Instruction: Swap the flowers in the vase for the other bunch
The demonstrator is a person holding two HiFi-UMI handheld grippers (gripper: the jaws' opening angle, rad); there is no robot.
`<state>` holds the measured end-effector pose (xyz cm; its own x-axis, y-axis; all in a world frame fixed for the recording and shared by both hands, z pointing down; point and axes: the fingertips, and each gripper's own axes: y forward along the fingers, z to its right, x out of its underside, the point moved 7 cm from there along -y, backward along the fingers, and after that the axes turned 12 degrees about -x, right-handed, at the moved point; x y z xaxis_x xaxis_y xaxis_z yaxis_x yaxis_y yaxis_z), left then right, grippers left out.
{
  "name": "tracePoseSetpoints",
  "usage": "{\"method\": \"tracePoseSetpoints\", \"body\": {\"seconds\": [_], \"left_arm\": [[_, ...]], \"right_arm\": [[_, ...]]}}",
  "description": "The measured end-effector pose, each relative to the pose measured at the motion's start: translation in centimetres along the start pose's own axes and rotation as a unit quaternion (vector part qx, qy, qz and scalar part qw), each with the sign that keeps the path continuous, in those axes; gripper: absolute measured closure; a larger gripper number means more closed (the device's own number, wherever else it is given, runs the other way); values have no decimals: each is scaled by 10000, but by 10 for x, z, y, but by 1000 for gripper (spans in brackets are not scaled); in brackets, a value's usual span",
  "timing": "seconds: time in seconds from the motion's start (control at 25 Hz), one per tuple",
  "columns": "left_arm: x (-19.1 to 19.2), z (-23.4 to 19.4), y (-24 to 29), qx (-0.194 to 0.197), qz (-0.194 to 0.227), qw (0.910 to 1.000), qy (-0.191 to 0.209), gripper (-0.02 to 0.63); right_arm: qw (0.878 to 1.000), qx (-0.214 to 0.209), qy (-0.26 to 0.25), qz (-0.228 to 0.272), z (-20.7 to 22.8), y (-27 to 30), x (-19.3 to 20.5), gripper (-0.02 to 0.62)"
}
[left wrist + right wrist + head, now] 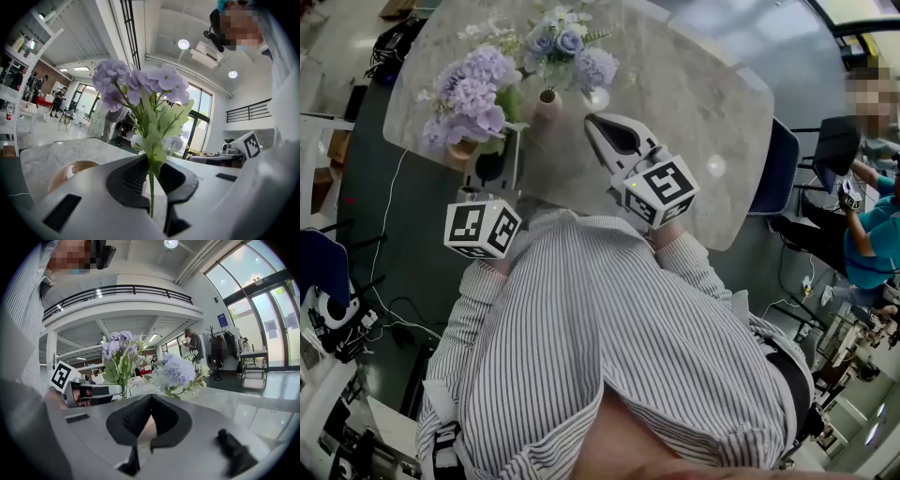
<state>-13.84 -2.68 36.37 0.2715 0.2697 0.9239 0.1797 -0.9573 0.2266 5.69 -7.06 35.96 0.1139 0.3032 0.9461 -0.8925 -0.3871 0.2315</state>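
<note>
Left tool (152, 164): clenched on the stem of the purple bunch (473, 94), left of the vase (547, 105). Right tool (150, 401): clenched, empty, right of the vase. Handling advice: keep stem upright, steady vase, lower straight into its mouth.

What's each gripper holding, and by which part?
Left gripper clamps the bunch of pale purple flowers by its thin green stem, just below the leaves. Right gripper is shut, holding nothing.
</note>
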Motion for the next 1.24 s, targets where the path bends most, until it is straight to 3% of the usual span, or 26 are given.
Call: {"method": "tracePoseSetpoints", "body": {"seconds": [1.24], "left_arm": [[-2,-2,-1,-145,-4,9999,23,555]], "right_arm": [[10000,23,-67,25,1,-1,-5,580]]}}
